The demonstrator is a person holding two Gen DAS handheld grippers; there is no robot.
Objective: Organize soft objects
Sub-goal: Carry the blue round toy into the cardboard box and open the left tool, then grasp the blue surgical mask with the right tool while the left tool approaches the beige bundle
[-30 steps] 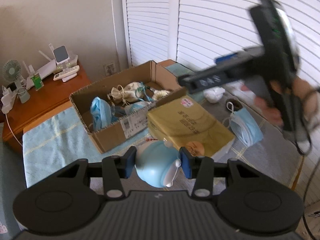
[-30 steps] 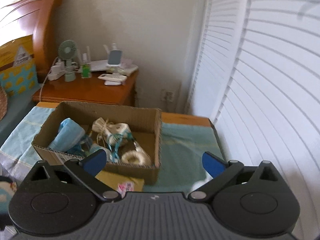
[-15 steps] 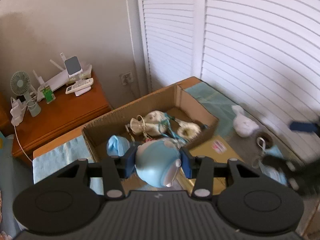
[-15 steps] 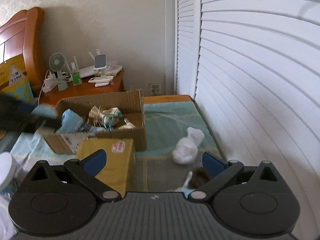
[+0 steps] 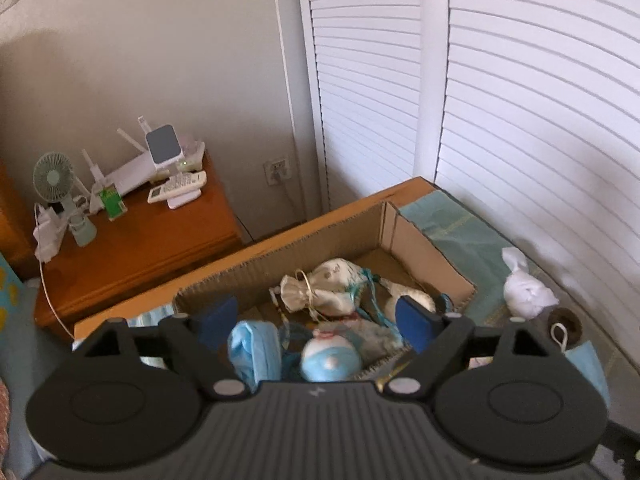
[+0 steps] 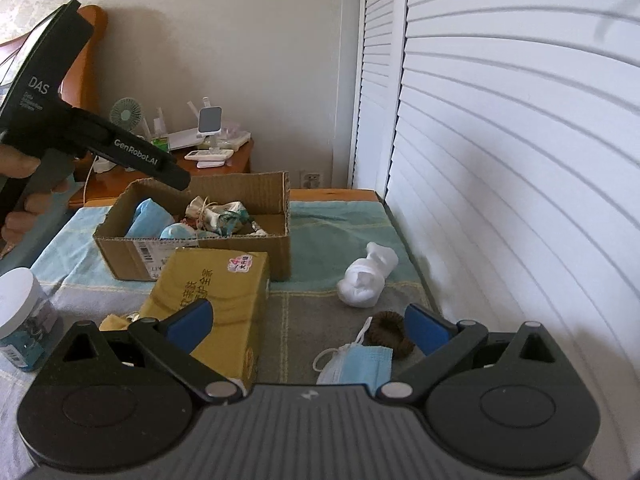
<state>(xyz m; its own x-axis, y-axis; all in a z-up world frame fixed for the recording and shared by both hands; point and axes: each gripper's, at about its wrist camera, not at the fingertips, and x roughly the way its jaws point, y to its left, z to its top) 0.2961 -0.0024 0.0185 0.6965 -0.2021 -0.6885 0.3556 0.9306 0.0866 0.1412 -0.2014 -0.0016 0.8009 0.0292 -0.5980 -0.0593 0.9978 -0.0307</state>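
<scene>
Hovering over the cardboard box (image 5: 424, 248), the left claw (image 5: 320, 320) has just been opening; its jaws stand spread, nothing between them. The blue plush toy (image 5: 330, 360) lies inside the box. The right claw (image 6: 308, 326), spread and empty, hangs above the face mask (image 6: 360, 364) near the bed's right edge.

Pale blue round toy (image 5: 330, 362), brown cardboard box (image 6: 200, 258), white sock bundle (image 6: 366, 276), possibly checked teal-grey cloth (image 6: 340, 232).
</scene>
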